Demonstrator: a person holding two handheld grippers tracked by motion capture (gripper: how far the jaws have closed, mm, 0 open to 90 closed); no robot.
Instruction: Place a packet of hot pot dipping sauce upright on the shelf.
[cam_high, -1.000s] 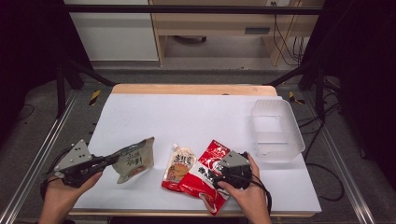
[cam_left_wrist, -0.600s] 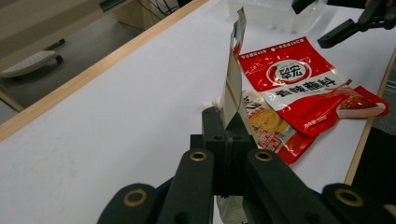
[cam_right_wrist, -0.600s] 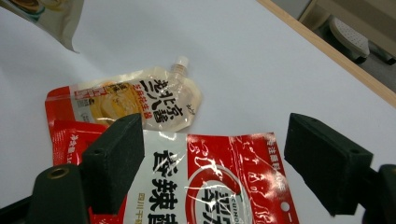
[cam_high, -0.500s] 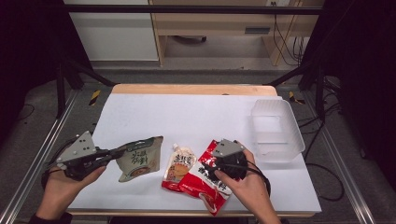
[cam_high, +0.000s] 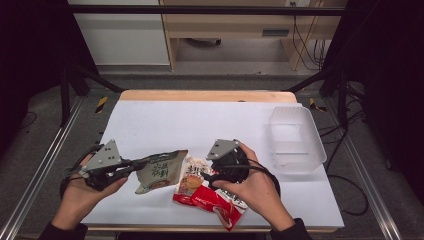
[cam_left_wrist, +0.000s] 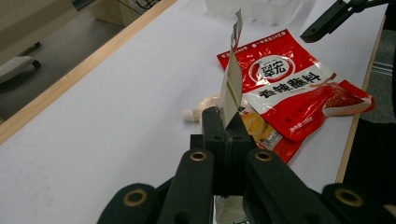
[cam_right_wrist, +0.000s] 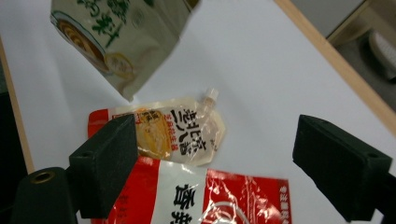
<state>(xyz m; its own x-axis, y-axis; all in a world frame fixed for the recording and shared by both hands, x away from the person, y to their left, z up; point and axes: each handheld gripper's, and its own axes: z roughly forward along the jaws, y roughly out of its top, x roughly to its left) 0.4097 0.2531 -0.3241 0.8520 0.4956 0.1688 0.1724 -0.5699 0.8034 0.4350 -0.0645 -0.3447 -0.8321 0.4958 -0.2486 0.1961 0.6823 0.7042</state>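
My left gripper (cam_high: 141, 163) is shut on the edge of a beige and green pouch (cam_high: 161, 171), which hangs above the table; in the left gripper view the pouch (cam_left_wrist: 232, 88) stands edge-on from the jaws (cam_left_wrist: 223, 128). A spouted sauce pouch (cam_high: 192, 176) and a red packet (cam_high: 216, 204) lie flat near the front edge. My right gripper (cam_high: 206, 176) hovers over them, open; its jaws have just been opening with nothing gripped. In the right gripper view (cam_right_wrist: 224, 154) the sauce pouch (cam_right_wrist: 182, 135) and red packet (cam_right_wrist: 224, 200) lie below, the held pouch (cam_right_wrist: 116, 37) at top left.
A clear plastic tub (cam_high: 295, 140) stands at the right of the white table (cam_high: 200, 120). A wooden strip runs along the table's far edge. Dark stands and cables surround the table.
My left gripper has carried the beige pouch to the right and a little up, close to the sauce pouch. My right gripper has lifted off the red packet.
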